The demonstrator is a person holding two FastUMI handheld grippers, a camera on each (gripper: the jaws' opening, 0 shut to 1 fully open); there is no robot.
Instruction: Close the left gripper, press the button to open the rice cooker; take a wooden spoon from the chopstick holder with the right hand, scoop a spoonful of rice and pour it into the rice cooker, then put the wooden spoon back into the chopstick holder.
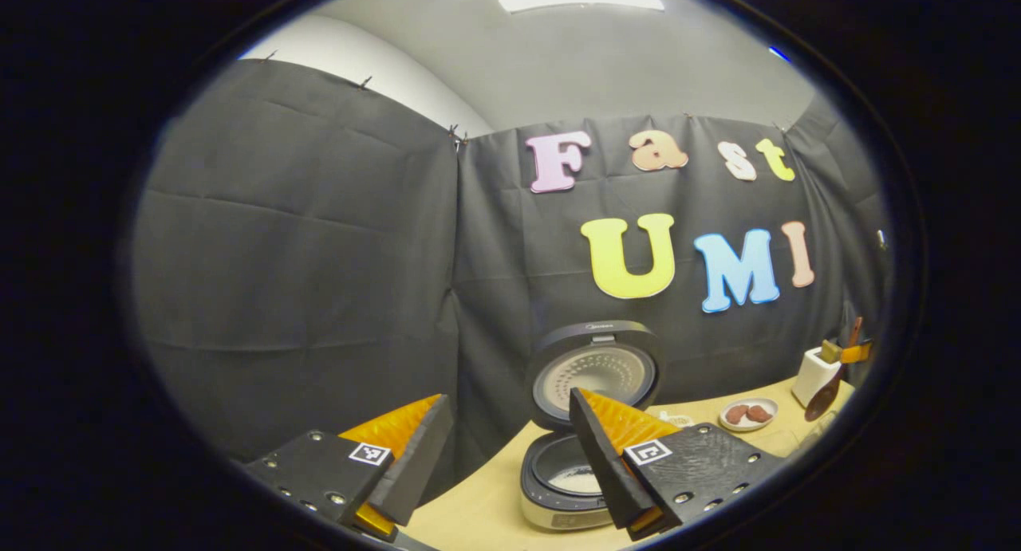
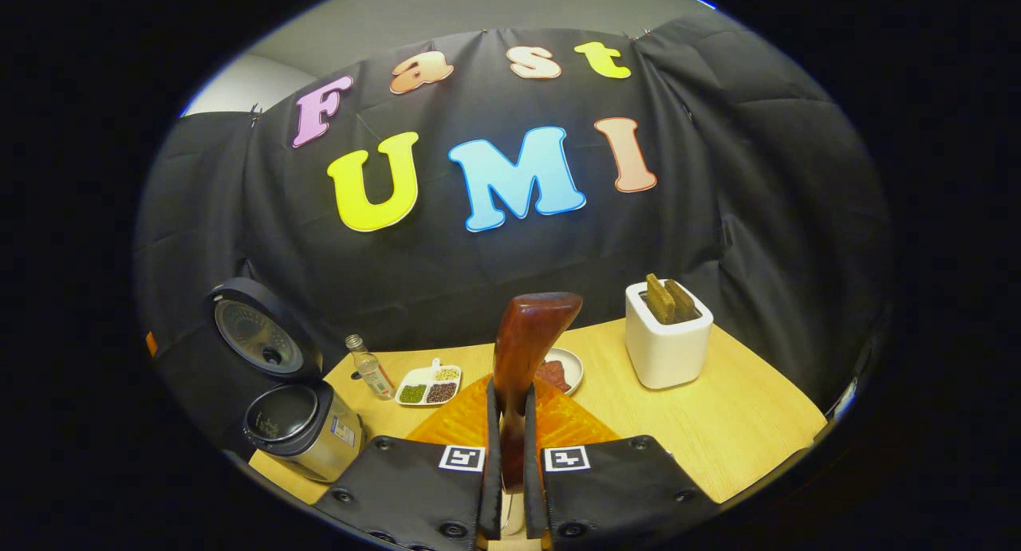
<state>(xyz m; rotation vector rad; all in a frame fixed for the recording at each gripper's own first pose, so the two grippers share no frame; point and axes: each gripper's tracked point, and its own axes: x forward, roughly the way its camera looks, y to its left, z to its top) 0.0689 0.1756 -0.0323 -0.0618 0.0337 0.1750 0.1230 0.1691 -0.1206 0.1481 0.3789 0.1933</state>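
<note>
Two steps look finished: the rice cooker (image 2: 299, 423) stands far left on the surface (image 2: 742, 423) with its lid up and some rice (image 1: 576, 479) inside. Returning remains, to the white chopstick holder (image 2: 668, 344) at right. The right tool (image 2: 510, 455) clamps the dark, glossy wooden spoon (image 2: 522, 352) upright; the left tool (image 1: 510, 463) gapes empty.

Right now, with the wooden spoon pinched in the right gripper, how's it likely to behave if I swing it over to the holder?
The wooden spoon looks rigid, so it probably won't flex. Its glossy finish may let it slip or pivot between the right gripper fingers. It stands tall above the grip, so a fast swing could tilt it.
</note>
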